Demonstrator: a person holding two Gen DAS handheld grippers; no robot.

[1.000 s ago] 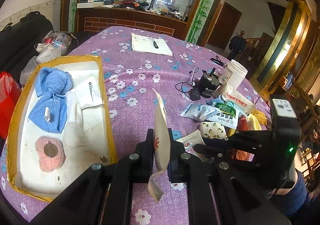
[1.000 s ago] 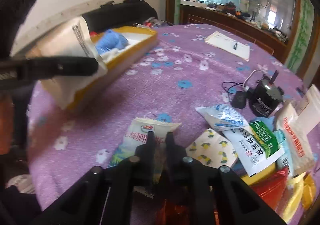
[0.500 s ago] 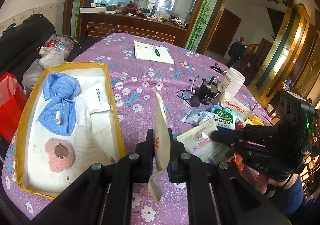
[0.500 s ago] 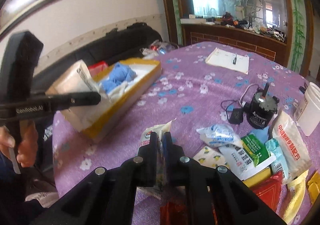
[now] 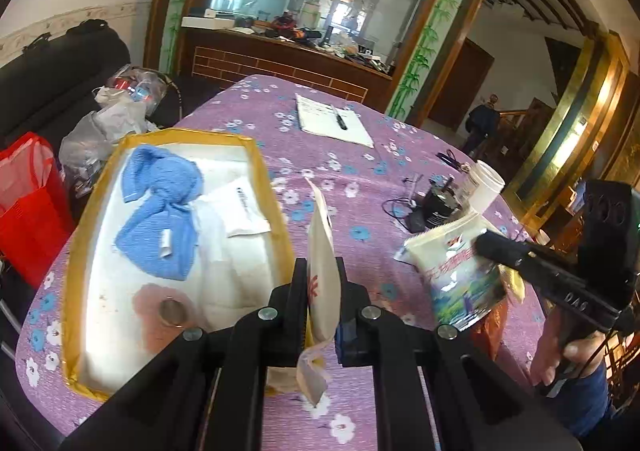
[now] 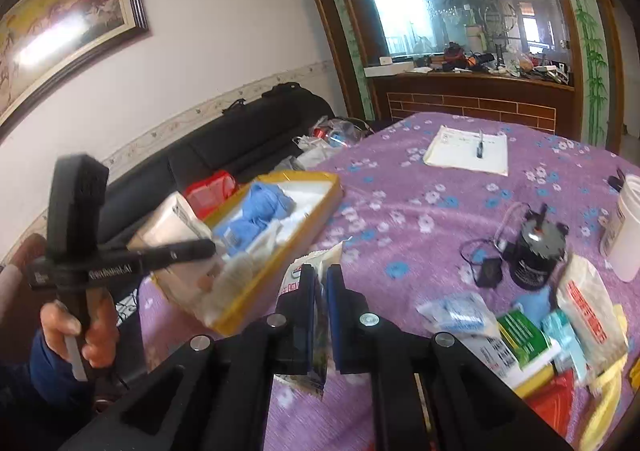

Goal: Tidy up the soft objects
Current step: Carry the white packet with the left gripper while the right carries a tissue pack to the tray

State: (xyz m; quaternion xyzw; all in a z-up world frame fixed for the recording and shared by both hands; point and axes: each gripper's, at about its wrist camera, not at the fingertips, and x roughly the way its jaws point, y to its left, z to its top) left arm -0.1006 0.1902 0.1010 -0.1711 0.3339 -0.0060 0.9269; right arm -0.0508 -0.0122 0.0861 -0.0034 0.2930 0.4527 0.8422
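— What does the left wrist view give you?

— The left hand-held gripper [image 5: 323, 283] is pinching a cream pouch [image 5: 322, 251] edge-on, held above the near corner of the yellow-rimmed tray [image 5: 267, 187]. In the tray lie a blue towel [image 5: 160, 207], a white packet [image 5: 242, 211] and a pink roll [image 5: 164, 311]. The tray sits on the table [image 5: 344, 163], under a purple flowered cloth. Off to the right, the right hand-held gripper [image 5: 486, 245] is clamped on a white and green snack bag [image 5: 460, 275], lifted clear of the cloth, with a hand [image 5: 560, 347] on its handle.

— And the right wrist view?

— There the right hand-held gripper [image 6: 319, 287] has its fingers pressed onto that snack bag [image 6: 316, 263], the bag's top poking up between them. The left hand-held gripper [image 6: 200, 249] holds the cream pouch [image 6: 172, 223] over the tray's [image 6: 280, 275] near end, a hand [image 6: 80, 335] gripping it. Further right on the table [image 6: 400, 191], a heap of packets [image 6: 528, 331] lies beside a black motor [image 6: 536, 255], with a notepad [image 6: 466, 149] and pen [image 6: 480, 143] beyond.
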